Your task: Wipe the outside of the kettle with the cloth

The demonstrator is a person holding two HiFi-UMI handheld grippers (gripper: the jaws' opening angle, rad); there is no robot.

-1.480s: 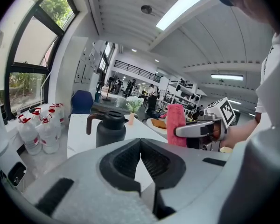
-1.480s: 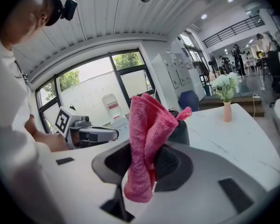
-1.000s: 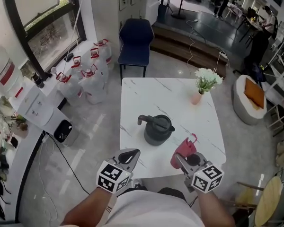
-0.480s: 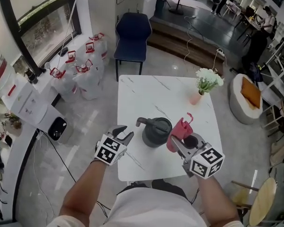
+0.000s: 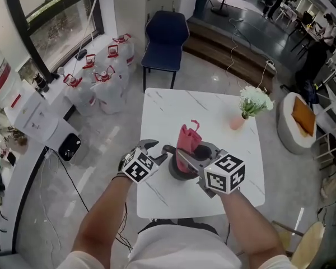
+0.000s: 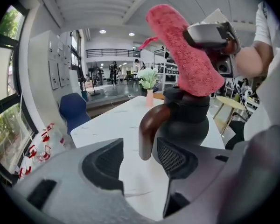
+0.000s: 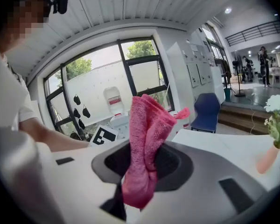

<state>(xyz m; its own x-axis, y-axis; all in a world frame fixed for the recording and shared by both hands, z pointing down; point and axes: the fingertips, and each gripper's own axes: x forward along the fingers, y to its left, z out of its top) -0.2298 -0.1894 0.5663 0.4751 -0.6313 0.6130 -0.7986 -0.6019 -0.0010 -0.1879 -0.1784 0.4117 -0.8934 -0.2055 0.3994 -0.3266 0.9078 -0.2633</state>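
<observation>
A dark grey kettle [image 5: 182, 170] stands on the white marble table [image 5: 213, 108], its curved handle [image 5: 167, 149] to the left. My left gripper [image 5: 151, 149] is at that handle, and its jaws have just been opening. In the left gripper view the handle [image 6: 148, 129] stands in the gap of the left gripper [image 6: 140, 155], and no pad presses on it. My right gripper [image 5: 183, 153] is shut on a pink cloth [image 5: 187, 140], which sticks up over the kettle's top. The cloth [image 7: 147, 125] is pinched in the right gripper [image 7: 142, 169].
A pink vase of white flowers [image 5: 239, 119] stands at the table's far right. A blue chair [image 5: 165, 32] is beyond the far edge. Several water jugs [image 5: 101, 77] sit on the floor to the left. The table's near edge lies just below the kettle.
Both grippers have moved in to the kettle. The right one carried the cloth leftwards over its top. The left one went from shut to open and now stands at the handle.
</observation>
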